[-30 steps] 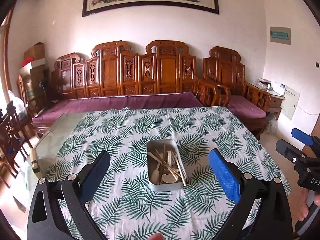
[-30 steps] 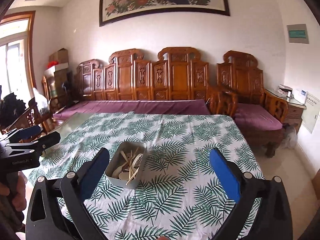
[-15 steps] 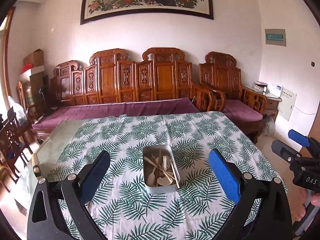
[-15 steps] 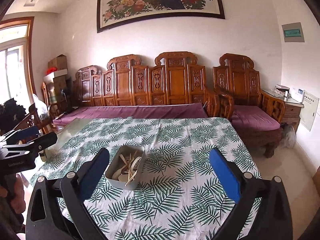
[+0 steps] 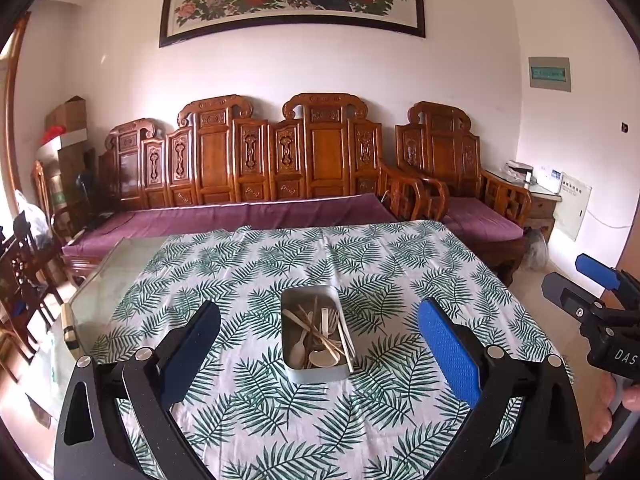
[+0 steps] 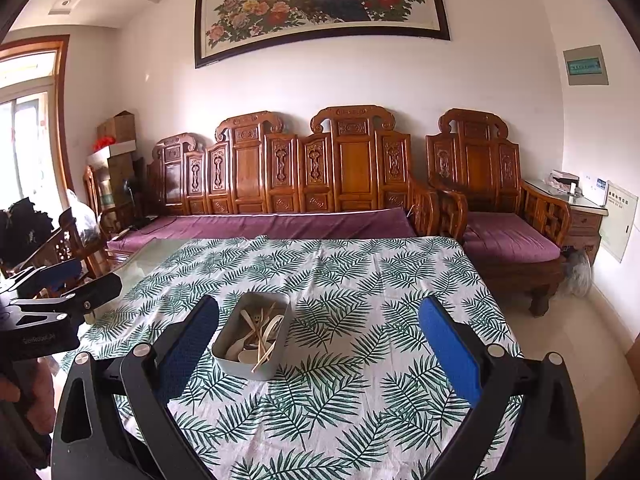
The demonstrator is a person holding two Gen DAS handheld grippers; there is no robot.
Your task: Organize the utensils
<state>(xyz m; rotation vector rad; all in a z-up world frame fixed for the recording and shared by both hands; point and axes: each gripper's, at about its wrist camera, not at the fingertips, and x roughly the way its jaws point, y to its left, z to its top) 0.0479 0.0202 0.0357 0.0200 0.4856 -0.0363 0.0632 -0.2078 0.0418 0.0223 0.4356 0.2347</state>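
Left wrist view shows the left tongs (image 5: 320, 344) spread wide apart and holding nothing, above the worktop (image 5: 400, 264) with its leaf-print cloth. A metal tin (image 5: 314, 372) stands on the cloth between the two blue pads, near the middle; wooden spoons, forks and sticks (image 5: 320, 336) lie mixed inside it. The right tongs (image 6: 320, 344) are also wide apart and hold nothing, and there the tin (image 6: 240, 364) sits just beside the left pad. A carved wooden sofa (image 6: 320, 176) stands behind the worktop.
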